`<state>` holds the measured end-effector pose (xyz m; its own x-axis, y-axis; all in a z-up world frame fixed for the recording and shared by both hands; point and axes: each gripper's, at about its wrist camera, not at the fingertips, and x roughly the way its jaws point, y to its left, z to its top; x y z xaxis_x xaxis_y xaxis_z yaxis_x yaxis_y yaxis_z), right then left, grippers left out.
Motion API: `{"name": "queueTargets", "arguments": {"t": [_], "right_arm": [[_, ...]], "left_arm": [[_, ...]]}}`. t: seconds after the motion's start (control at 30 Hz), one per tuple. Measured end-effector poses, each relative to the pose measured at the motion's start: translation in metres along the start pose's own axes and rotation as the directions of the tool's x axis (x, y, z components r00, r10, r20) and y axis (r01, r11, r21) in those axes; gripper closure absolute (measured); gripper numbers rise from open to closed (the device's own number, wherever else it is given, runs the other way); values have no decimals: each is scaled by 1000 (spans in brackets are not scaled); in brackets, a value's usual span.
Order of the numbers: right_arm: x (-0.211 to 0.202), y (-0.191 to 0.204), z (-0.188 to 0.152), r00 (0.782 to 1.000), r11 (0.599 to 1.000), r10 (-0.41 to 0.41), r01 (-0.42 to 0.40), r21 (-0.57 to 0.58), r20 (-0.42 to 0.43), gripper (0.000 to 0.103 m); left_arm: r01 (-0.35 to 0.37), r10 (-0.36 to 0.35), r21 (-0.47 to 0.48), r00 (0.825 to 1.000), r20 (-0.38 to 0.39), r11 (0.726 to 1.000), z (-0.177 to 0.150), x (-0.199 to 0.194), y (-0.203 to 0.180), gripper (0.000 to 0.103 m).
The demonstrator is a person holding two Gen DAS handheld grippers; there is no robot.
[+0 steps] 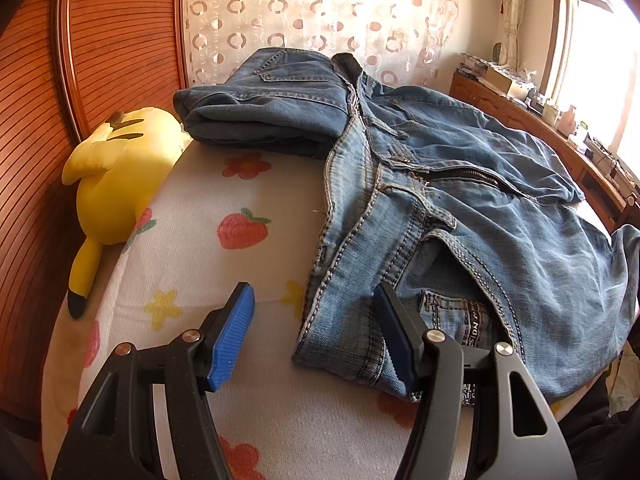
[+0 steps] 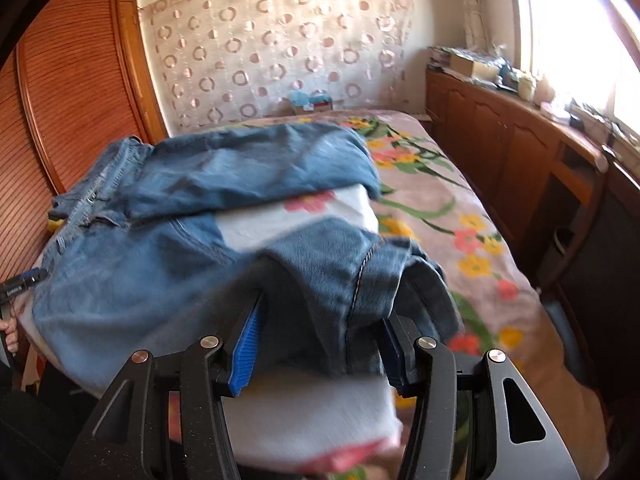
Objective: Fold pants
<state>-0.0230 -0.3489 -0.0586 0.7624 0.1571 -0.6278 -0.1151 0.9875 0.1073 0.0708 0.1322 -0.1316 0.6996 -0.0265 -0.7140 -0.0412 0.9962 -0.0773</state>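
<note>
A pair of blue jeans (image 1: 460, 200) lies spread on a white fruit-print pad (image 1: 224, 220), zipper open, waistband toward me. My left gripper (image 1: 316, 336) is open, its fingers on either side of the near waistband corner, low over the pad. In the right wrist view the jeans (image 2: 168, 216) show their legs spread apart. My right gripper (image 2: 320, 340) is open, its blue pads either side of a bunched leg end (image 2: 344, 280); whether the pads touch the cloth I cannot tell. The left gripper shows in the right wrist view (image 2: 28, 280) at the far left.
A second, folded pair of jeans (image 1: 264, 108) lies at the back of the pad. A yellow plush toy (image 1: 116, 172) lies on the left against a wooden slatted door (image 1: 120, 40). A floral bedspread (image 2: 460, 208) and a cluttered wooden cabinet (image 2: 500, 120) lie to the right.
</note>
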Motion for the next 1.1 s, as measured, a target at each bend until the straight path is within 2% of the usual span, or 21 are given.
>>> {"name": "queueTargets", "arguments": {"t": [0.07,0.1,0.17,0.2,0.23,0.27,0.3,0.37,0.43,0.6,0.83,1.1], "right_arm": [[-6,-5,-9,1000,1000,5,-4,13,-10,49],[-6,-2,5,1000,1000,5,-5,16,-10,49],[-8,-3,11,1000,1000,13,-13,24,0,51],[-5,3,18,1000,1000,13,-13,22,3,59],[-7,3,20,1000,1000,10,-10,17,7,62],[-4,8,23,1000,1000,5,-5,12,11,64],[-6,8,23,1000,1000,3,-3,6,16,69],[14,29,37,1000,1000,-6,7,-4,23,74],[16,32,38,999,1000,-10,11,-7,40,82],[6,34,42,995,1000,-22,24,-17,93,91],[-15,36,57,987,998,-39,46,-44,157,95],[-42,42,72,963,993,-57,82,-84,263,98]], "left_arm": [[-2,2,2,1000,-1,1000,0,0,-1,40],[-3,3,3,1000,-2,1000,0,0,-1,41],[17,-17,6,1000,-1,1000,1,-1,-3,54],[30,-30,13,1000,-3,999,1,-1,-5,57],[39,-39,19,999,-4,999,1,-2,-6,65],[44,-44,23,999,-5,999,1,-2,-8,67],[41,-41,27,999,-5,999,0,-3,-10,70],[47,-47,26,999,-1,999,1,-7,-11,85],[48,-48,21,999,15,999,2,-14,-12,89],[32,-35,58,998,51,998,4,-34,-24,91],[53,-63,68,986,152,996,20,-82,-30,93],[64,-79,72,970,231,995,36,-123,-31,94]]}}
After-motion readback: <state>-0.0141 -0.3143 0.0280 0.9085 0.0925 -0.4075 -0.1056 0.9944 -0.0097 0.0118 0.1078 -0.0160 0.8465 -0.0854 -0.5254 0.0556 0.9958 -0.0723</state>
